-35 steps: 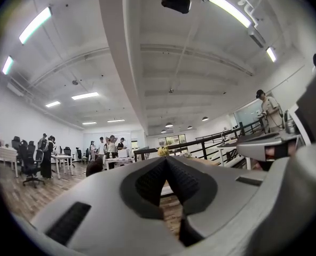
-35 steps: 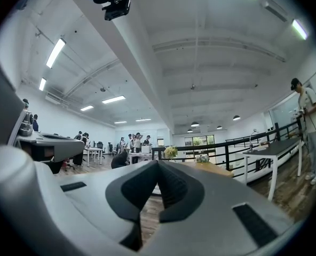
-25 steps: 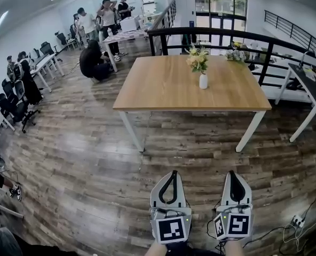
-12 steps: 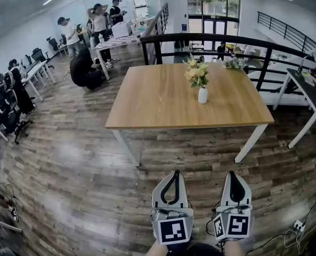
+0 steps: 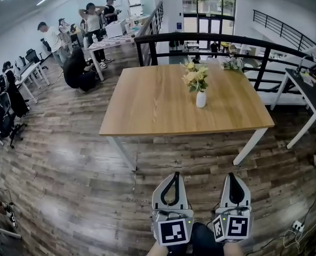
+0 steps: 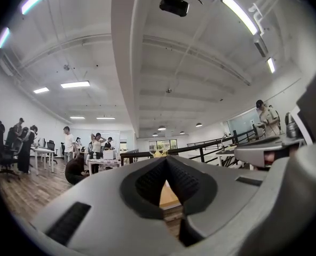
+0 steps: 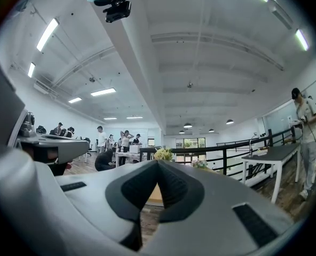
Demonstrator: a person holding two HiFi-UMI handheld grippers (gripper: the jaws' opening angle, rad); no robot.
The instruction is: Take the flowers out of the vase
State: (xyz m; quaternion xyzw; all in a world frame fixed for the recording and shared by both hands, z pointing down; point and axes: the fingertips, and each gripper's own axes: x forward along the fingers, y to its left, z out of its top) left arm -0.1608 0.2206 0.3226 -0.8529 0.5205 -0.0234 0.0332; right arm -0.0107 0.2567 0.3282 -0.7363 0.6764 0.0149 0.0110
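A small white vase [image 5: 201, 100] holds a bunch of yellow and cream flowers [image 5: 195, 78]. It stands on a wooden table [image 5: 147, 111], right of the table's middle. My left gripper [image 5: 174, 174] and right gripper [image 5: 231, 175] are held side by side low in the head view, over the wood floor and well short of the table. Both are shut with nothing in them. In the left gripper view the closed tips [image 6: 166, 158] point level at the table. The flowers [image 7: 163, 154] peek just above the right gripper's closed tips [image 7: 158, 161].
A black railing [image 5: 211, 39] runs behind the table, with a second bunch of flowers [image 5: 234, 63] near it. Several people [image 5: 78, 63] and desks are at the back left. A dark desk [image 5: 307, 84] stands on the right. A power strip [image 5: 297, 225] lies on the floor.
The table with the vase has drawn nearer and larger in the head view as I walk toward it. Both grippers stay shut and keep their place in the view.
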